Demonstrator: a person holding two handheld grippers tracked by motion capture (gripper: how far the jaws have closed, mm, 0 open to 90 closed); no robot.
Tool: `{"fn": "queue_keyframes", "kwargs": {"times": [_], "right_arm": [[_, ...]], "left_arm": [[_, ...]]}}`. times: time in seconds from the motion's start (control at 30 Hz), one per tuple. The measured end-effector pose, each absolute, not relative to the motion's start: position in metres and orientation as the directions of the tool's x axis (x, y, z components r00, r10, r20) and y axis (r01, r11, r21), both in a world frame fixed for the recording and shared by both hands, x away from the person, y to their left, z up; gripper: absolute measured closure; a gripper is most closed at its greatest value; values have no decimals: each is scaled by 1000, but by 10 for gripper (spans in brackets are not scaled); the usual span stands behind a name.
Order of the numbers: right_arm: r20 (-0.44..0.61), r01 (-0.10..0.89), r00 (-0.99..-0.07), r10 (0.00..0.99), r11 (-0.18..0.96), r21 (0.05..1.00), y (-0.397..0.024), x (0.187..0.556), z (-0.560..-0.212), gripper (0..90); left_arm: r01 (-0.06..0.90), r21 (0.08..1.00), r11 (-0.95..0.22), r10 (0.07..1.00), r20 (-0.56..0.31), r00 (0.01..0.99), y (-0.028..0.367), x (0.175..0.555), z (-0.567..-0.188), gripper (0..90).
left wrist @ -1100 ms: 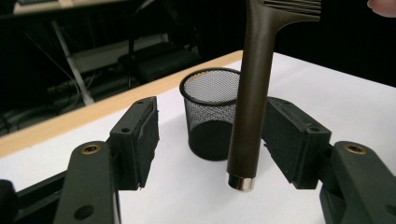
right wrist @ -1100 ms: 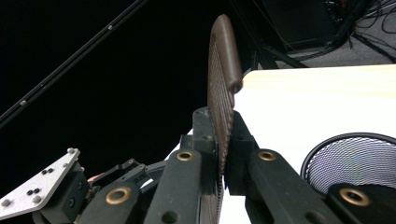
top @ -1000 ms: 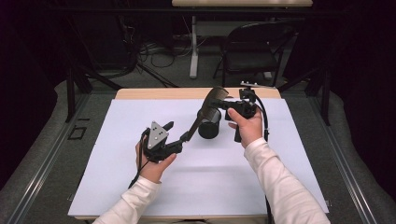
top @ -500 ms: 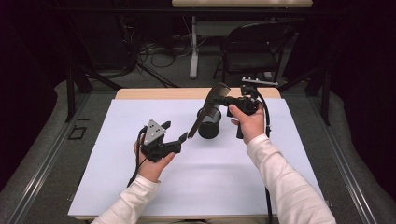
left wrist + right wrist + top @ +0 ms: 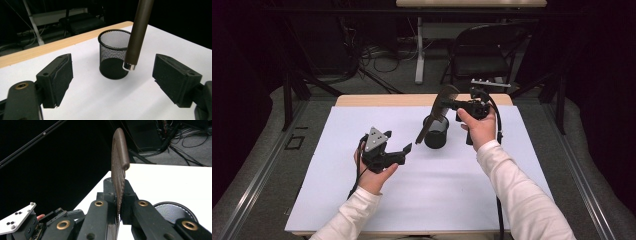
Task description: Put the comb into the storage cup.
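A wooden table [image 5: 377, 100] carries a white sheet [image 5: 422, 190] that covers nearly its whole top, leaving a bare strip of wood along the far edge. One thing stands directly on the sheet: a black mesh cup [image 5: 436, 136], upright with its mouth open, toward the far side and a little right of the middle.
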State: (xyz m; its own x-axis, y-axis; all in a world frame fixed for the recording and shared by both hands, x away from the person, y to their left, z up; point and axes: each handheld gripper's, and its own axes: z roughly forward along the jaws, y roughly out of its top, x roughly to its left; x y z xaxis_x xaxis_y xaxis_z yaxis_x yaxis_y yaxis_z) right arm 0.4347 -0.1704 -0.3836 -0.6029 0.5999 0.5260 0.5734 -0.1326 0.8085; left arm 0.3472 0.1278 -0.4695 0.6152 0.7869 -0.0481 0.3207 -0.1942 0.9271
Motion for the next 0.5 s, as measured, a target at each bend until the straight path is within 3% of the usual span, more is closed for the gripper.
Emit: {"fn": "queue_keyframes", "kwargs": {"times": [0.5], "right_arm": [[501,554,-596,627,-131,822,-169,439,-373,864]], "left_arm": [[349,924,-160,793,-90,602,137,347,-468,157]]}}
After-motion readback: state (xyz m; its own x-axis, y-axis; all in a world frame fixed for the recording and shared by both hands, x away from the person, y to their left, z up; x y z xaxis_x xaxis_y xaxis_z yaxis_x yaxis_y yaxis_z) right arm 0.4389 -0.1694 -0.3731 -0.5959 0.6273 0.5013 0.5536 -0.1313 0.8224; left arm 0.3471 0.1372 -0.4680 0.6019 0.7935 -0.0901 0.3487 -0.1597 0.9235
